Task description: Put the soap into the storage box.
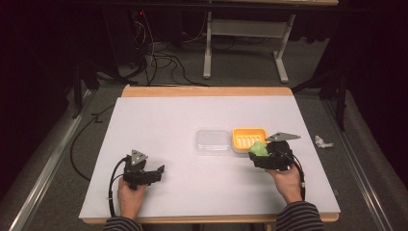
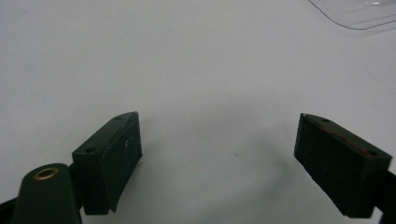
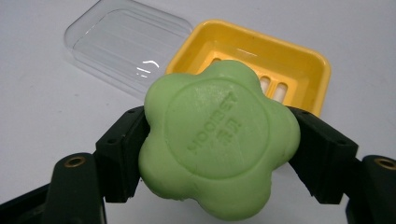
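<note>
Left gripper [image 1: 159, 172] low near worktop's [image 1: 192, 192] front-left corner, jaws wide apart, nothing between. Clear lid [image 1: 212, 141] mid-worktop, touching yellow soap dish [image 1: 248, 138]. Right gripper [image 1: 256, 153] clamps green flower-shaped soap [image 1: 259, 148] just at dish's front edge.

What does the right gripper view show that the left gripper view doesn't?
Right gripper view: a green flower-shaped soap clamped between its jaws, with raised lettering on its face, and beyond it a yellow dish with drain slots. Left gripper view: its own jaws spread wide apart with nothing between them, over bare white table. Shared: the white table surface and the clear lid, whole in the right gripper view, just a corner at the top right in the left one.
</note>
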Action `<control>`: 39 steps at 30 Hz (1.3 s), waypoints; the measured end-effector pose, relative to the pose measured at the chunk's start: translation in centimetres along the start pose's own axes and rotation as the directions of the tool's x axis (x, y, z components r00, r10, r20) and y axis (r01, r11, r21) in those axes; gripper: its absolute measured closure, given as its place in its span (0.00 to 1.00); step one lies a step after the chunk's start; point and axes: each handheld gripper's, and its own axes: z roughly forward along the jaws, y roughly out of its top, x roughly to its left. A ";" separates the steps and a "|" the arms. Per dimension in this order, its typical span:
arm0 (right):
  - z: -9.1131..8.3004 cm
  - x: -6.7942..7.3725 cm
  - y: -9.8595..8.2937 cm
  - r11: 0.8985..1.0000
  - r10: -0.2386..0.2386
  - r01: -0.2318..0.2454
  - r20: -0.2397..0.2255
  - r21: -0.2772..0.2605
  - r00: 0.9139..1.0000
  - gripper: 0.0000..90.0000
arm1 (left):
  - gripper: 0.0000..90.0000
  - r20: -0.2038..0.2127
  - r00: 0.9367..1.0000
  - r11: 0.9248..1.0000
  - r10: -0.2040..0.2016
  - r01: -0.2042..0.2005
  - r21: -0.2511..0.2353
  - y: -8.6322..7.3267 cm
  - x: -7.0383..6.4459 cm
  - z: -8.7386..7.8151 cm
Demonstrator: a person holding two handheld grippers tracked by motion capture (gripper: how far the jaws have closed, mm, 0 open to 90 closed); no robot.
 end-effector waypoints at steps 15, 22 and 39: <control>1.6 -1.4 1.5 0.999 0.030 -0.030 0.011 0.012 0.999 0.30 | 0.17 0.000 1.000 1.000 -0.005 0.005 -0.002 0.0 0.0 0.0; 2.4 -1.7 2.1 0.999 0.047 -0.048 0.011 0.022 0.999 0.30 | 0.17 0.000 1.000 1.000 -0.005 0.005 -0.003 0.0 0.0 0.0; 4.8 -2.3 2.9 0.995 0.083 -0.084 0.020 0.050 0.996 0.30 | 0.17 -0.003 1.000 1.000 -0.002 0.002 0.000 0.0 0.0 0.0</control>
